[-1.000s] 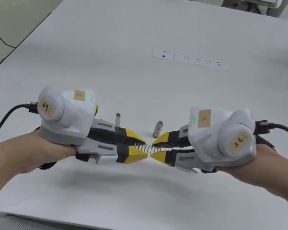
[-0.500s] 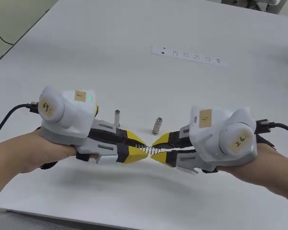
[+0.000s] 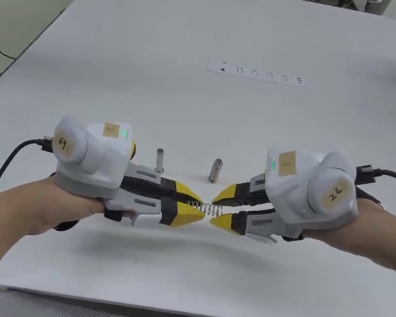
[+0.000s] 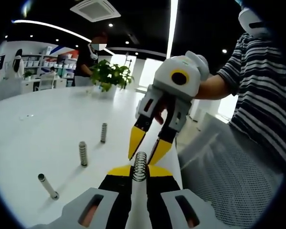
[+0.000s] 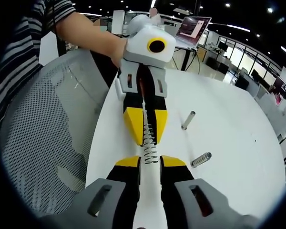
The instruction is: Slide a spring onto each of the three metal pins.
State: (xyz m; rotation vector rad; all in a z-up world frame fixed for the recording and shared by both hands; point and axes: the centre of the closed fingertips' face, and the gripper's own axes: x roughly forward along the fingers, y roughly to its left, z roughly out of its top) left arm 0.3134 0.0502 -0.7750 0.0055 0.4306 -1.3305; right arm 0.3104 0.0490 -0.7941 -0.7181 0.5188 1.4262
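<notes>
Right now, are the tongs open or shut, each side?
left tongs: shut on the spring.
right tongs: open, tips either side of the spring's free end.

White table [image 3: 185, 99], white power strip [image 3: 259, 73] lying at its far side, bare metal pin [image 3: 160, 160] upright mid-table, spring-covered pin [image 3: 215, 170] just right

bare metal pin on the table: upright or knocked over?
Upright: in the head view the short bare silver metal pin stands on end on the white table.
</notes>
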